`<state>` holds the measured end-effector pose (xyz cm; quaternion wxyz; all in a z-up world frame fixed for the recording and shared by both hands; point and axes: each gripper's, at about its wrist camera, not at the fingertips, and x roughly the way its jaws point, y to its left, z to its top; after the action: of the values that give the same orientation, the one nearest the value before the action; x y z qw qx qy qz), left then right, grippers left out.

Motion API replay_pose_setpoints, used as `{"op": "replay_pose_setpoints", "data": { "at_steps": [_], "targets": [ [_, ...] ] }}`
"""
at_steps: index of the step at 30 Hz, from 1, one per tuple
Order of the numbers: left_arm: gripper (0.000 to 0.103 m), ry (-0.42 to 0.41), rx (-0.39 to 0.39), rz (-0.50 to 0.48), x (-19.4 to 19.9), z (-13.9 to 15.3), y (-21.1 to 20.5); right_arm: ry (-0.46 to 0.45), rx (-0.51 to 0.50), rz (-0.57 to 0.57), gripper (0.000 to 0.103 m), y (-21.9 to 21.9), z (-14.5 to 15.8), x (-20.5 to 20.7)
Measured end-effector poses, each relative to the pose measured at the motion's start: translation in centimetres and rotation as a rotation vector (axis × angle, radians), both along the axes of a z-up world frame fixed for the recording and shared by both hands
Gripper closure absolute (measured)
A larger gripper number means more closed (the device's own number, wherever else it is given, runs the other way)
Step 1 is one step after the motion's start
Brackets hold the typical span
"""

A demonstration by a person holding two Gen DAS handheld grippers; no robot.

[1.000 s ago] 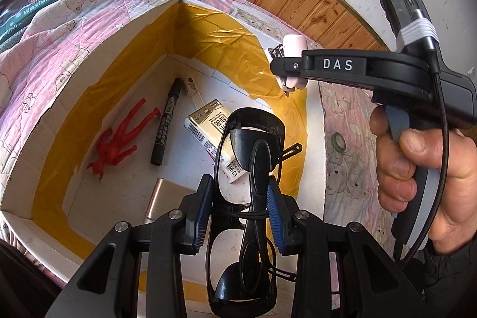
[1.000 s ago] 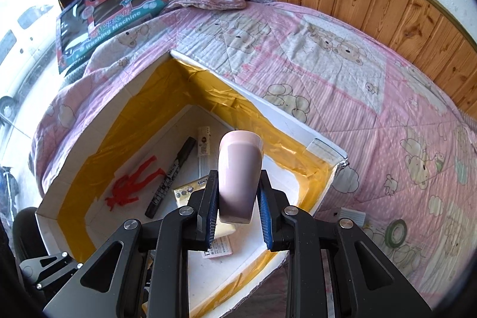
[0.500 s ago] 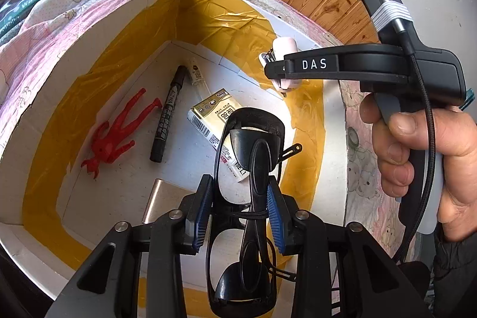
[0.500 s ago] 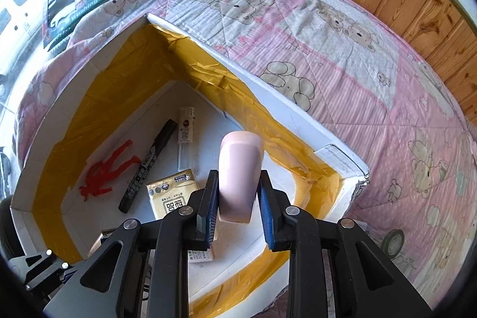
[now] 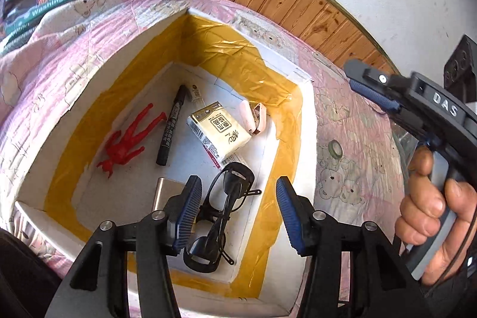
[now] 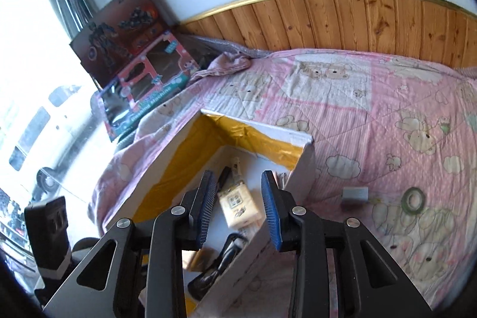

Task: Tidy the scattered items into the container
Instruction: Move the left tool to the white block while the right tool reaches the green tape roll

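A bed with a pink quilt under wood panelling. My left claw hangs with fingers apart over the white box; black glasses lie inside, just below. My right claw gapes empty near the box's right rim, free to fetch the tape roll lying on the quilt.

A: What's in the box?
B: Glasses between the left gripper fingers; tissue pack ahead, stapler right of it, marker and figure left.
A: Outside?
B: Tape roll on the quilt, right of the right gripper.
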<state>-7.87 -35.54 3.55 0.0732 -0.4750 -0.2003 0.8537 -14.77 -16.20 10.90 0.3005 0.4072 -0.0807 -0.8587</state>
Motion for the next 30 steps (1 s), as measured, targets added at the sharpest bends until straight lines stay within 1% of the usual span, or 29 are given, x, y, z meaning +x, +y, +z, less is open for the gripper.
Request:
{"op": "replay_pose_setpoints", "data": {
  "at_steps": [2,3,6,7,9,11,12,14,16,20,22,23,25,27,30],
  "targets": [
    [0.050,0.058,-0.067,-0.022,1.2,1.1,1.5,-0.013,-0.001,0.002,0.069,1.2,-1.3,2.8],
    [0.050,0.084,-0.107,-0.032,1.7,1.6,2.4,-0.036,0.006,-0.001,0.069,1.9,-2.4,3.9],
    [0.050,0.143,-0.184,-0.099,2.5,2.9,5.6,-0.148,0.020,-0.055,0.069,4.3,-6.5,6.3],
    [0.050,0.156,-0.197,-0.120,2.7,3.2,6.5,-0.188,0.032,-0.093,0.069,5.3,-7.9,6.7],
    [0.050,0.166,-0.194,-0.168,2.6,3.6,8.4,-0.264,0.055,-0.184,0.068,7.8,-10.4,7.0],
    [0.050,0.154,-0.181,-0.201,1.9,3.6,10.0,-0.333,0.034,-0.255,0.067,10.5,-12.0,6.7],
    [0.050,0.142,-0.167,-0.218,1.3,3.4,10.9,-0.348,0.021,-0.290,0.067,11.8,-12.3,6.3],
    [0.050,0.119,-0.153,-0.239,-0.3,3.0,12.5,-0.346,0.005,-0.349,0.066,14.1,-12.0,5.3],
    [0.049,0.099,-0.148,-0.265,-2.1,2.4,14.3,-0.334,0.004,-0.377,0.066,15.5,-11.5,4.1],
    [0.048,0.065,-0.165,-0.280,-6.0,0.6,17.4,-0.290,0.061,-0.397,0.064,17.0,-10.6,0.5],
    [0.047,0.050,-0.191,-0.287,-8.1,-0.5,18.6,-0.274,0.094,-0.392,0.063,17.4,-10.6,-1.7],
    [0.047,0.042,-0.191,-0.297,-9.2,-1.2,19.1,-0.264,0.116,-0.399,0.063,17.6,-10.7,-2.9],
    [0.047,0.011,-0.209,-0.285,-11.3,-2.7,19.6,-0.255,0.158,-0.396,0.061,17.7,-11.3,-5.4],
    [0.047,-0.027,-0.194,-0.289,-13.2,-4.4,19.8,-0.249,0.204,-0.396,0.061,17.7,-12.2,-7.5],
    [0.047,-0.079,-0.203,-0.248,-15.4,-6.9,19.6,-0.240,0.260,-0.363,0.060,17.1,-13.6,-9.9]
  ]
}}
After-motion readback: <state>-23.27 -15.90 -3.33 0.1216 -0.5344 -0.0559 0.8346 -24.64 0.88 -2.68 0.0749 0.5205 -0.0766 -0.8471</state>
